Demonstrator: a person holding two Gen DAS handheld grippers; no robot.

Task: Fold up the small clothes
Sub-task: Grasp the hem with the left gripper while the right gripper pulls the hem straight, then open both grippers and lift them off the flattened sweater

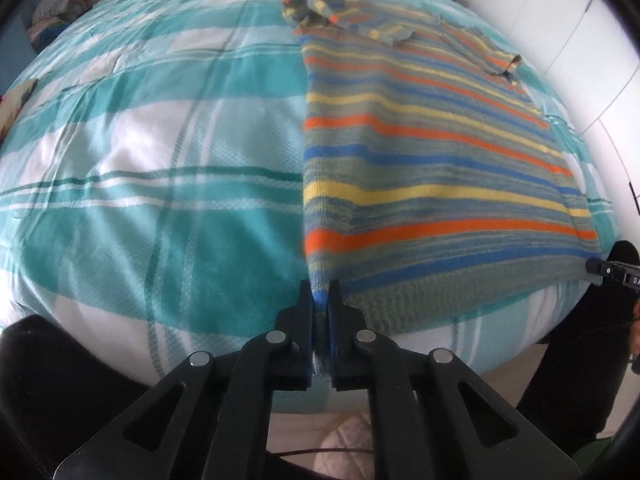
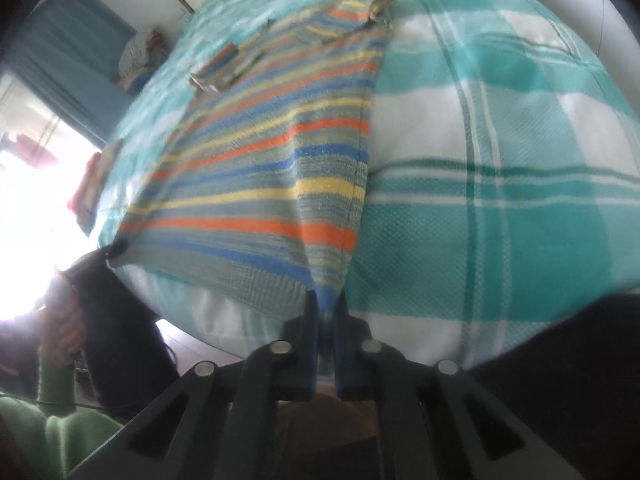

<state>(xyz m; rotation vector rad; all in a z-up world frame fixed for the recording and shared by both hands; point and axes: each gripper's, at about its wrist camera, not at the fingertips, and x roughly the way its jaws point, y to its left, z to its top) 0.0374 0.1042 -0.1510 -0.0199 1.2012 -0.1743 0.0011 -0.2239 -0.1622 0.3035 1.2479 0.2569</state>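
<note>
1. The jaws of the left gripper (image 1: 320, 292), bottom centre of the left wrist view, are pinched tight on the near left corner of the hem of a knitted sweater with orange, yellow, blue and grey-green stripes (image 1: 420, 152).
2. The jaws of the right gripper (image 2: 327, 300), bottom centre of the right wrist view, are likewise clamped on the sweater's (image 2: 272, 184) near right hem corner.
3. The one sweater lies flat on a bed cover checked in teal and white (image 1: 140, 160), filling the centre right of the left wrist view and the centre left of the right wrist view. Its sleeves lie folded or bunched at the far end, near the top of each frame.
4. A pile of mixed fabrics (image 1: 60, 4) sits in the upper left of the left wrist view; the items are too blurred to count.
5. A green sleeve (image 2: 56, 420) shows at the lower left of the right wrist view.
6. No writing or labels can be read.
</note>
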